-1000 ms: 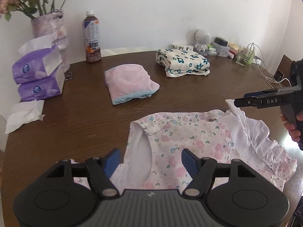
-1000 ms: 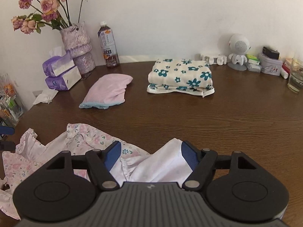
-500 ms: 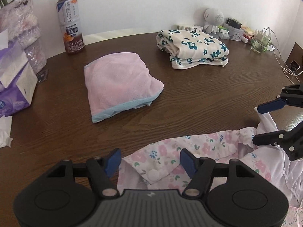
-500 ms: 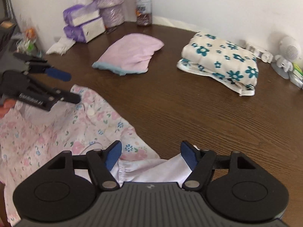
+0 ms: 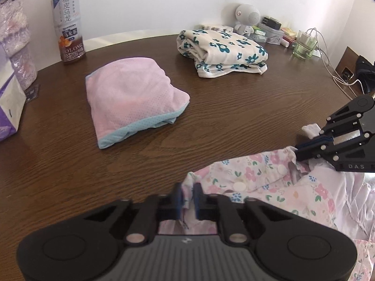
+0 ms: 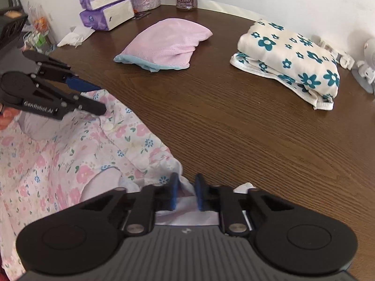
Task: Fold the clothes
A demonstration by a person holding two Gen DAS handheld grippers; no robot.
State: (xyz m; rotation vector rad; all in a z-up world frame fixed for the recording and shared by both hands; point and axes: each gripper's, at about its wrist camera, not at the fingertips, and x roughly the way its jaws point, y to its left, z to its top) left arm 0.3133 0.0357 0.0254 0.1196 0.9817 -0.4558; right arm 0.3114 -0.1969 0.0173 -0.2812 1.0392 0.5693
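cotton, pink-flowered and still unfolded, the floral garment (image 5: 269,182) lies crumpled at the near edge of the wooden table (image 5: 234,117), well apart from the folded pink piece (image 5: 131,96) and the folded blue-flower piece (image 5: 222,51) further back. the left gripper (image 5: 187,194) has its jaws nearly together, pinching a ruffled corner of the fabric between the blue pads. the right gripper (image 6: 186,192) is likewise clamped down on a white-lined edge of the same garment; from the left wrist view it shows at the right, biting the cloth near the neckline snaps

judging from this, the step in hand is taking two corners to lift and spread the piece. each pinch looks shallow, on a gathered frill rather than flat cloth, so a quick lift could let one corner slip out and drop the garment lopsided. the two grips also seem close to the placket, not at matching shoulders, which could leave the body twisted when it is drawn out. pulling the hands apart too hard could pop the snaps open
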